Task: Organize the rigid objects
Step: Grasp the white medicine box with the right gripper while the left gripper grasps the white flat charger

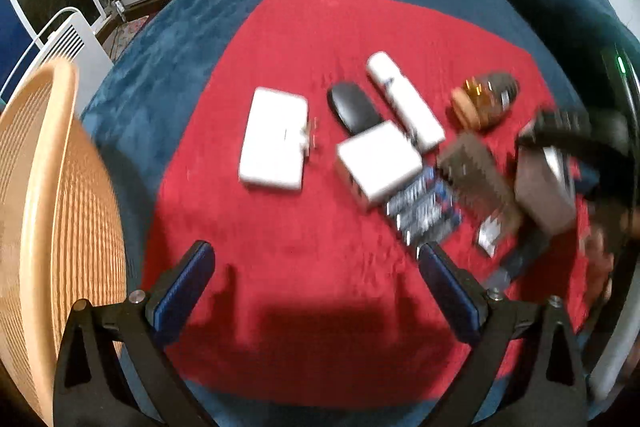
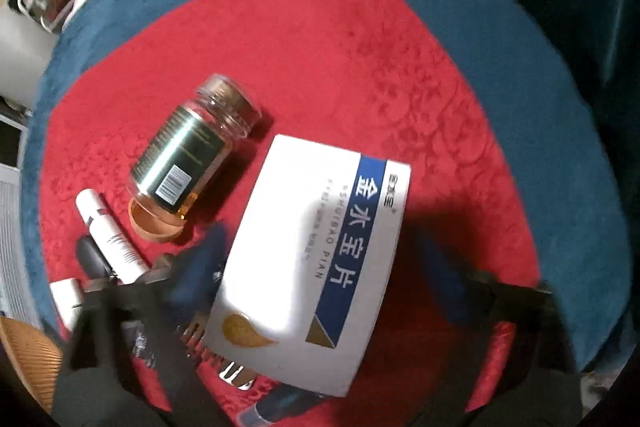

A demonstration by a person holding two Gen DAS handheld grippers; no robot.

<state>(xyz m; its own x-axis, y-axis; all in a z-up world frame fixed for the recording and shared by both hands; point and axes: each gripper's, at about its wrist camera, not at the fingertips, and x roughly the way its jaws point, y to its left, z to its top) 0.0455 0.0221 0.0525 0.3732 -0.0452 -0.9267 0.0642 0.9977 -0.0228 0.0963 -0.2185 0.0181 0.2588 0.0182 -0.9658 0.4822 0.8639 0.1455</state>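
Note:
In the right wrist view a white medicine box (image 2: pixel 316 259) with a blue stripe lies tilted on a fork (image 2: pixel 232 367) and a dark pen (image 2: pixel 280 403). My right gripper (image 2: pixel 320 263) straddles it. Its fingers are smeared, and a dark gap shows at the box's right edge. An amber bottle (image 2: pixel 192 155) lies on its side beyond. My left gripper (image 1: pixel 316 255) hangs open and empty over bare red cloth (image 1: pixel 300 307). Ahead of it lie a flat white box (image 1: pixel 276 139), a black oval case (image 1: pixel 352 107), a white tube (image 1: pixel 404 99) and a white cube-like adapter (image 1: pixel 378 163).
A woven basket (image 1: pixel 52 227) stands at the left edge of the bed. A blue-and-silver pack (image 1: pixel 424 211) and a brown comb-like piece (image 1: pixel 476 171) lie beside the adapter. The red cloth sits on a teal blanket (image 1: pixel 168 67). A white heater (image 1: pixel 68 43) stands beyond the bed.

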